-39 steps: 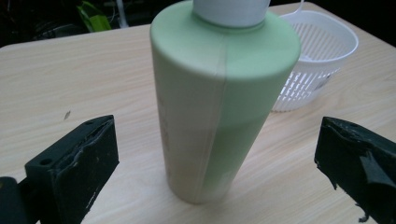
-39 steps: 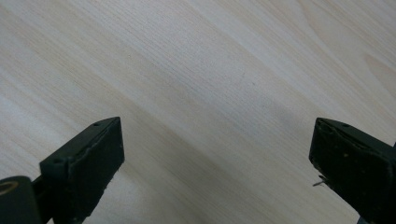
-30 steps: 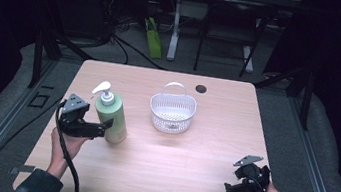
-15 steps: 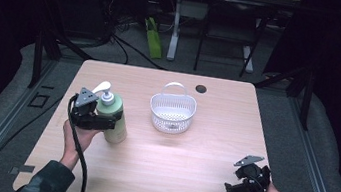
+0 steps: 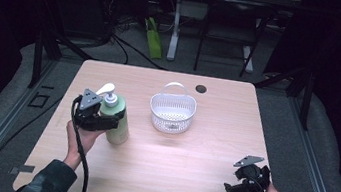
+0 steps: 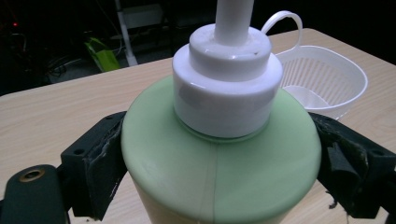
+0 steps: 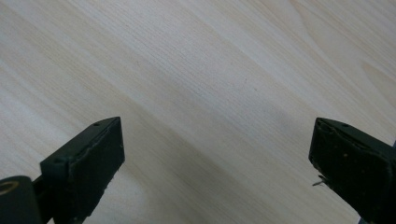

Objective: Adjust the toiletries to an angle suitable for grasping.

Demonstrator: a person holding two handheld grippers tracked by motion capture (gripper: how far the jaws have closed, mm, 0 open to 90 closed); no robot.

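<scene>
Over at the left side of the table (image 5: 157,175), the left gripper (image 5: 115,119) has come in level against the green pump bottle (image 5: 118,121), which stands upright there, well clear of the edge. Its jaws have just been closing with the bottle's shoulder between them; in the left gripper view the pads (image 6: 103,169) sit right against the green sides, the near one touching and the far one at most a sliver off, so I would call it a grip that is just taking hold. Catching the body below the white pump collar (image 6: 227,88) looks sensible, since the wide shoulder keeps it from slipping through on a lift. Just beyond, toward the middle, the white basket (image 5: 171,112) waits with its handle up, probably where the bottle is headed. At the far right, the right gripper (image 5: 243,183) hangs low over bare wood, jaws spread wide with nothing between them, seemingly kept out of the way.
</scene>
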